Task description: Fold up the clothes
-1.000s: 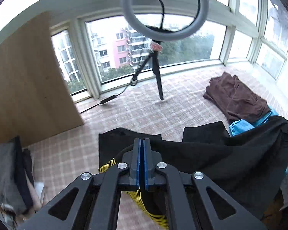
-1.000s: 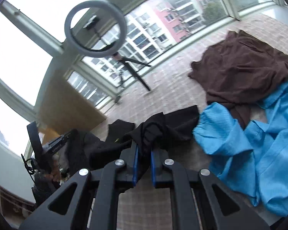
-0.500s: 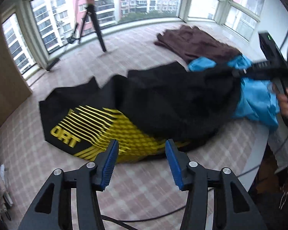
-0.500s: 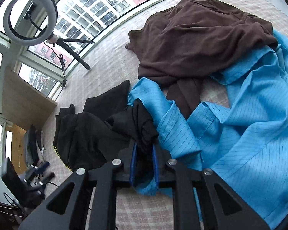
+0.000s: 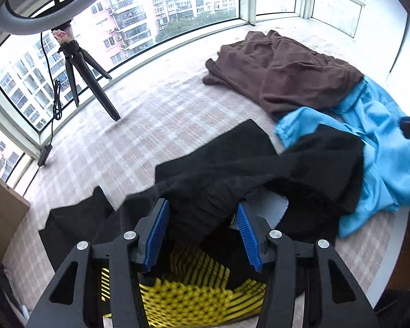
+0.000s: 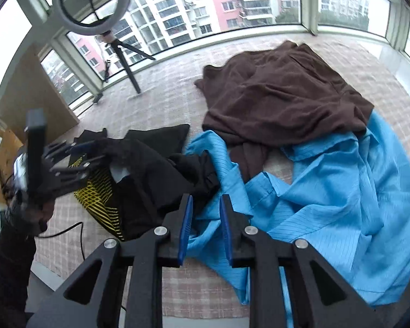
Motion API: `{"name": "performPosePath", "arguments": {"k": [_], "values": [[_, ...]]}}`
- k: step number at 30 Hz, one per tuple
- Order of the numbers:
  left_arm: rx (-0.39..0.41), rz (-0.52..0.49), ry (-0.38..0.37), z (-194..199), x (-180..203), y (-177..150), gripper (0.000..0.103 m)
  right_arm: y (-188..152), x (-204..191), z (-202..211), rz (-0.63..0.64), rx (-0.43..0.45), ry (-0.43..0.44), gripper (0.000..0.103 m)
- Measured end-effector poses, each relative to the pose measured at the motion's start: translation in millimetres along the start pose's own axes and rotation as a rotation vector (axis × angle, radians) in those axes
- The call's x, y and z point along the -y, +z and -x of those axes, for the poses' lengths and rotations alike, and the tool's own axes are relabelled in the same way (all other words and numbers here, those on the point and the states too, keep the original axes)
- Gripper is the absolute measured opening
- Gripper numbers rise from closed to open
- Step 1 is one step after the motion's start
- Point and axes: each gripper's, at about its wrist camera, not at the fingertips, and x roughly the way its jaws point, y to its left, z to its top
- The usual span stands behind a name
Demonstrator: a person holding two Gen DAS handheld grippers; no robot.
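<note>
A black shirt [image 5: 232, 175] with a yellow print [image 5: 194, 295] lies crumpled on the checked table cover [image 5: 139, 136]. My left gripper [image 5: 202, 229] hangs low over it and points steeply down. It is open, with a raised fold of black cloth between the blue pads [image 5: 158, 232]. In the right wrist view the black shirt [image 6: 150, 169] lies left of my right gripper [image 6: 205, 218]. Its jaws are opening a little way, and only blue cloth shows through the gap. The left gripper [image 6: 95, 153] appears blurred over the shirt there.
A blue garment [image 6: 328, 191] spreads out at the right, and the shirt's edge overlaps it. A brown garment [image 6: 281, 101] lies behind. A ring light on a tripod [image 5: 79, 63] stands at the back left by the windows. The table's edge [image 5: 391, 259] runs close at the right front.
Both grippers were shut on the black shirt and held it up. The left one opened and came down over it. The right one let go, and the shirt now lies on the table.
</note>
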Motion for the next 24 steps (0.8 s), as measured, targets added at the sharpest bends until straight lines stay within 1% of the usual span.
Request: {"name": "performPosePath", "arguments": {"k": [1, 2, 3, 5, 6, 9, 10, 11, 12, 13, 15, 16, 18, 19, 20, 21, 22, 23, 24], "values": [[-0.007, 0.008, 0.004, -0.4, -5.7, 3.3, 0.048, 1.4, -13.1, -3.8, 0.054, -0.001, 0.018, 0.03], [-0.009, 0.017, 0.006, 0.5, -11.0, 6.0, 0.048, 2.9, -26.4, -12.4, 0.105, -0.005, 0.025, 0.041], [-0.001, 0.032, -0.001, 5.3, -16.4, 4.0, 0.048, 4.5, -39.7, -21.1, 0.155, -0.008, 0.032, 0.044], [0.023, 0.065, -0.024, 17.8, -27.5, -3.7, 0.049, 7.9, -64.8, -42.6, 0.249, -0.024, 0.048, 0.045], [0.025, 0.08, -0.03, 22.5, -33.6, -12.6, 0.049, 10.2, -73.6, -60.9, 0.278, -0.051, 0.044, 0.045], [0.005, 0.096, -0.014, 25.7, -46.9, -34.5, 0.049, 18.9, -91.4, -115.3, 0.351, -0.122, -0.031, 0.045], [0.001, 0.099, -0.005, 28.2, -48.8, -40.8, 0.049, 23.3, -94.1, -130.3, 0.371, -0.133, -0.06, 0.043], [-0.003, 0.106, -0.002, 29.3, -51.0, -45.3, 0.049, 28.6, -94.7, -142.6, 0.383, -0.14, -0.089, 0.025], [-0.004, 0.113, -0.001, 29.3, -52.7, -48.1, 0.049, 35.4, -93.4, -153.1, 0.381, -0.147, -0.106, 0.01], [-0.004, 0.121, 0.0, 29.2, -54.1, -50.5, 0.049, 44.5, -87.2, -158.9, 0.347, -0.147, -0.106, 0.001], [-0.001, 0.128, -0.003, 25.8, -55.9, -53.3, 0.049, 63.1, -68.9, -162.7, 0.255, -0.135, -0.11, 0.002], [-0.007, 0.128, -0.002, 21.9, -56.4, -51.3, 0.049, 68.1, -65.8, -157.4, 0.241, -0.126, -0.096, 0.003], [-0.023, 0.122, 0.005, 11.3, -56.4, -42.7, 0.049, 71.4, -69.9, -138.1, 0.257, -0.099, -0.001, 0.005], [-0.032, 0.11, 0.015, 5.1, -55.2, -36.4, 0.049, 70.8, -74.8, -129.6, 0.27, -0.097, 0.05, 0.013], [-0.037, 0.099, 0.029, -0.4, -53.7, -30.2, 0.049, 66.4, -84.3, -123.2, 0.298, -0.105, 0.091, 0.032], [-0.041, 0.093, 0.032, -4.4, -53.0, -25.0, 0.049, 60.8, -95.3, -117.8, 0.339, -0.109, 0.118, 0.044], [-0.042, 0.089, 0.021, -6.3, -53.1, -20.7, 0.049, 54.8, -106.9, -114.5, 0.381, -0.108, 0.13, 0.062], [-0.042, 0.087, 0.005, -7.6, -53.4, -16.6, 0.049, 48.3, -119.0, -113.8, 0.426, -0.101, 0.126, 0.066], [-0.041, 0.084, -0.003, -7.5, -53.5, -13.6, 0.049, 42.9, -130.0, -115.8, 0.467, -0.1, 0.116, 0.066]]}}
